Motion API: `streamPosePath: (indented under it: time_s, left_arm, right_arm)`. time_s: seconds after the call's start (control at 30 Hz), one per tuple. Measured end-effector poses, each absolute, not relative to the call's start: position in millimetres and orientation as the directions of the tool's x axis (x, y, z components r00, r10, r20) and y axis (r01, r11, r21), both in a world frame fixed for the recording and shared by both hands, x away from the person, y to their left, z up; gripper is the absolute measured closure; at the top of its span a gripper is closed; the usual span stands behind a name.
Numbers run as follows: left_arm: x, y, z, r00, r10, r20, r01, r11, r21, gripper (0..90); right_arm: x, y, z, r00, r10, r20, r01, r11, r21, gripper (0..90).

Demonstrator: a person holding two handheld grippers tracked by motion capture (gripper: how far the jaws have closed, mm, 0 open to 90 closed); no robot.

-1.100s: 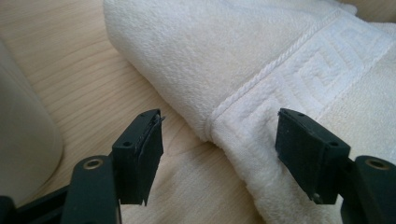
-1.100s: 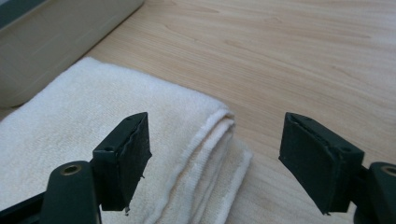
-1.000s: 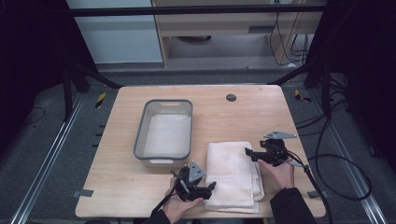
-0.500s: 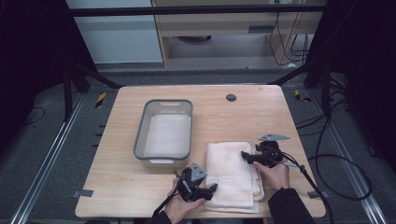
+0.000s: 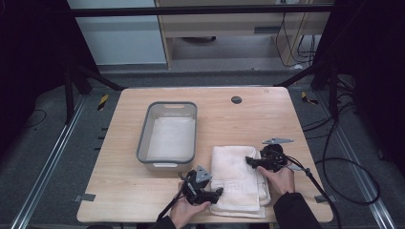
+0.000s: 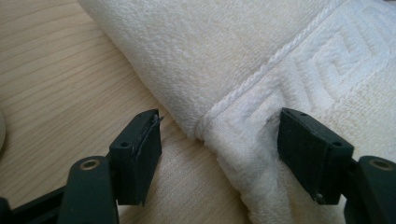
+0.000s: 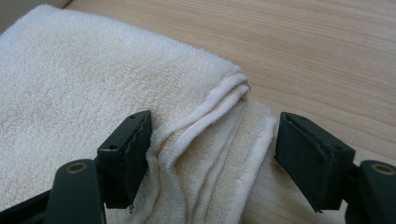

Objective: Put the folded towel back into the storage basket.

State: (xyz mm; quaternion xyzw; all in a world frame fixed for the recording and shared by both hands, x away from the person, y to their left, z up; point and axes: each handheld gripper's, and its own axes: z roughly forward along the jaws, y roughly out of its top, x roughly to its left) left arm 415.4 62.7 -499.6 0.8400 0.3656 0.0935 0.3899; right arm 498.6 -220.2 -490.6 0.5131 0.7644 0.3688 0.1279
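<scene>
A folded cream towel lies on the wooden table near its front edge. My left gripper sits at the towel's near left corner. In the left gripper view it is open, with the towel's corded hem between the jaws and no pad pressing on it. My right gripper is at the towel's right side. In the right gripper view it is open and straddles the stacked folded edges. Its jaws have just been closing a little around them.
A grey plastic bin with a pale lining stands left of the towel at mid table. A dark round grommet is set in the table's far side. Black cables trail off the right edge. Bare wood lies behind and right of the towel.
The right gripper has edged left and nearer, onto the towel's right edge. The left gripper has hardly moved.
</scene>
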Motion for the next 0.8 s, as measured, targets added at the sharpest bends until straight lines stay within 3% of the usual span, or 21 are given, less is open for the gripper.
streamPosePath:
  time_s: [0.33, 0.8]
  left_arm:
    - [417.9, 62.5, -500.2, 0.713, 0.684, -0.156, 0.56, -0.422, 0.713, 30.1]
    - [418.2, 61.1, -498.8, 0.732, 0.647, -0.212, 0.575, -0.42, 0.702, 48.8]
  right_arm:
    - [500.8, -223.1, -493.7, -0.415, 0.866, 0.279, 0.738, 0.141, 0.66, 35.9]
    - [501.9, -223.0, -492.4, -0.42, 0.835, 0.357, 0.767, 0.116, 0.632, 56.8]
